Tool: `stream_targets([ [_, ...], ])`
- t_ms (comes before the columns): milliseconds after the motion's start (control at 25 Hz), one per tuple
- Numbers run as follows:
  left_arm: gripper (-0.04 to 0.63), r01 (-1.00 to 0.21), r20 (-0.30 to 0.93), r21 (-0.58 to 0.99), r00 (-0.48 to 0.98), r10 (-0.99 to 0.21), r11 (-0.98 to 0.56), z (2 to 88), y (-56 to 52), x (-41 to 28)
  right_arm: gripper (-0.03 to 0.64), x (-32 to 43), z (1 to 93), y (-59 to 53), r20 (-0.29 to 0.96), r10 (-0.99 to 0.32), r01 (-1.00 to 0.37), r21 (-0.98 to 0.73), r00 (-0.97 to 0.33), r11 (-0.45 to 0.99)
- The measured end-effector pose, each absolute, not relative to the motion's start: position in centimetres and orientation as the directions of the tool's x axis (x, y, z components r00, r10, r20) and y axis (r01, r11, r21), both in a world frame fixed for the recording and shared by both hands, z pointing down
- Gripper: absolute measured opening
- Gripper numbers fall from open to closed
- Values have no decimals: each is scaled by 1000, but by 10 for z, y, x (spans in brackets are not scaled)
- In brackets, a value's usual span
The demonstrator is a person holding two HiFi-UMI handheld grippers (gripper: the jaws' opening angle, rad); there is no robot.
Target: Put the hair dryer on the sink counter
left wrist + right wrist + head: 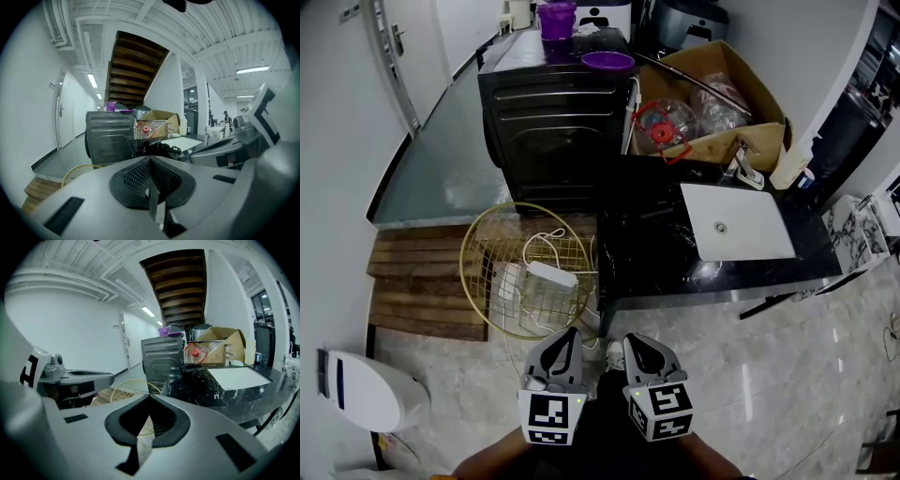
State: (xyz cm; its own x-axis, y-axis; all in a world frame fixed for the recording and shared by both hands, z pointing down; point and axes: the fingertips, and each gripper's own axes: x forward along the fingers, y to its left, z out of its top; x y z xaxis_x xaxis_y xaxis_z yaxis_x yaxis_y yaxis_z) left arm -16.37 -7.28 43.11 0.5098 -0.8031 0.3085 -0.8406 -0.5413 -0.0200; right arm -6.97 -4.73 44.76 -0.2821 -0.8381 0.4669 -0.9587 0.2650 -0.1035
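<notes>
The hair dryer (202, 376) lies with its coiled cord on the black surface (769, 273), just left of the white sink (736, 223). The left gripper (569, 335) and right gripper (631, 341) hang side by side, well short of the sink. Both have their jaws pressed together and hold nothing.

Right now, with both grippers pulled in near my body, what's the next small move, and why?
Probably nothing more on the dryer: just rest both grippers away from the counter. The hair dryer already lies on the sink counter, left of the basin, with its cord bunched beside it. The left gripper and right gripper both have their fingers together with nothing between them.
</notes>
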Motion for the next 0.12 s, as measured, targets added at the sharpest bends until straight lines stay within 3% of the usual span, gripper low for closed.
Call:
stream_targets([
  [120, 8, -841, 309, -19, 509, -803, -541, 431, -72, -160, 14, -66, 446, -47, 464, -839, -958, -104, -283, 266],
])
